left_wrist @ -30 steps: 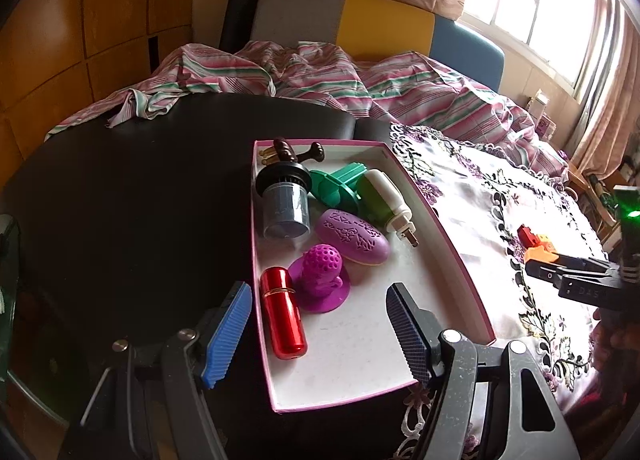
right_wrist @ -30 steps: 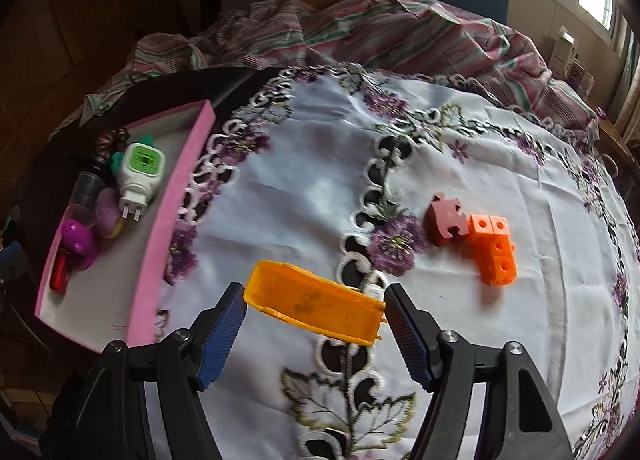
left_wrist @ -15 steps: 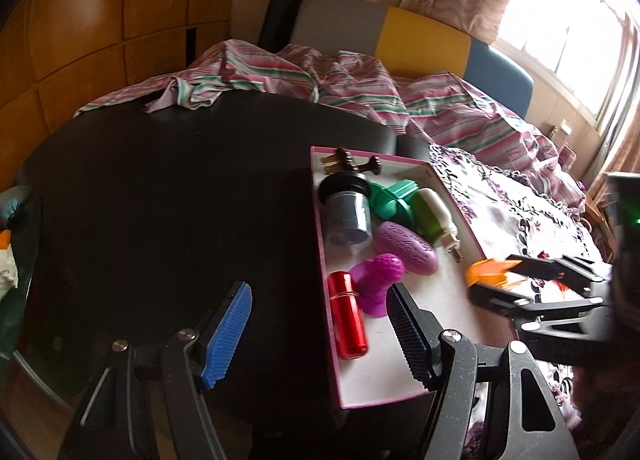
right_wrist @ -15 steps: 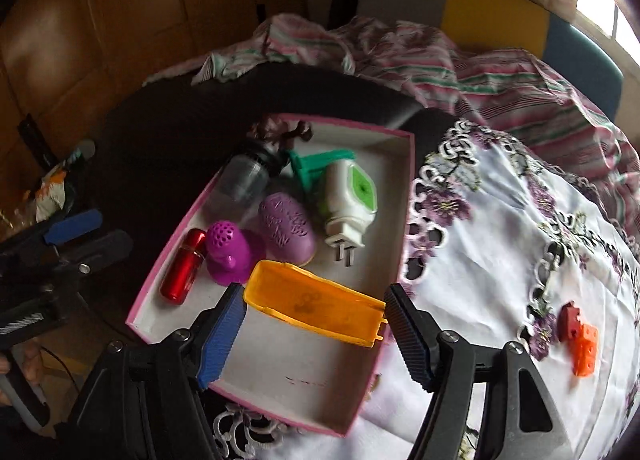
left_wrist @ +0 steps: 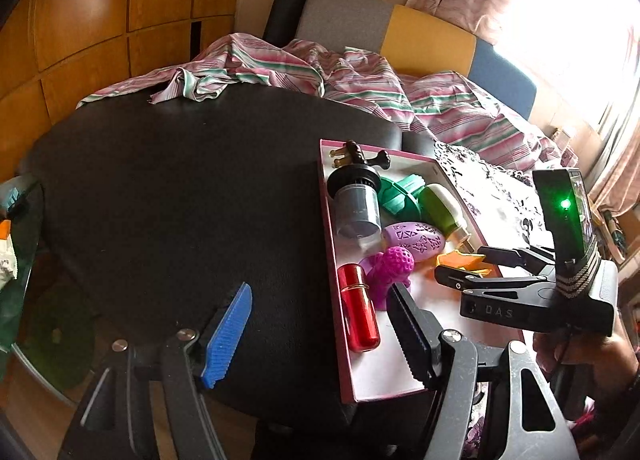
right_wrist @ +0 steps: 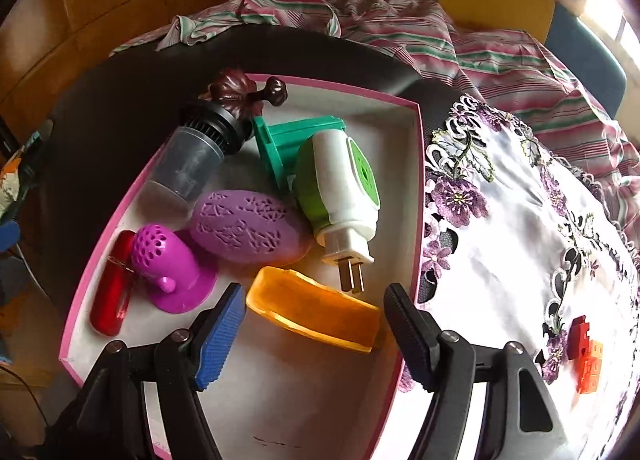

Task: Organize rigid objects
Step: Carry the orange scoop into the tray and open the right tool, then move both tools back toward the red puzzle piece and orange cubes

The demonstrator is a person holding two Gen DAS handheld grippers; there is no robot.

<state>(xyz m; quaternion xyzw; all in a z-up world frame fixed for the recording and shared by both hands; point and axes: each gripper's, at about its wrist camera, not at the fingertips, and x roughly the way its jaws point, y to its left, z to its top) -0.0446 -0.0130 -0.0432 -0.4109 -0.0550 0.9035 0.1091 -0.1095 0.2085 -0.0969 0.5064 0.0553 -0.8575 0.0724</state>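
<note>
Dark round table (left_wrist: pixel 160 188) holds a pink-rimmed tray (right_wrist: pixel 416 196) of small items, with an embroidered cloth (right_wrist: pixel 520 228) beside it and striped fabric behind. Right gripper (right_wrist: pixel 314 318) hangs over the tray, pads pressed on the ends of an orange tub (right_wrist: pixel 312 310) near the green-white plug (right_wrist: pixel 340 196). Left gripper (left_wrist: pixel 320 334) has fingers wide, nothing between, above the tray's left rim by the red cylinder (left_wrist: pixel 358 310).

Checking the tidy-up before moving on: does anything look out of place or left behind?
Yes. Two small blocks, a dark red block and an orange block, lie on the embroidered cloth, outside the pink-rimmed tray holding the other items. The right tongs hold the orange dish over the tray.
</note>
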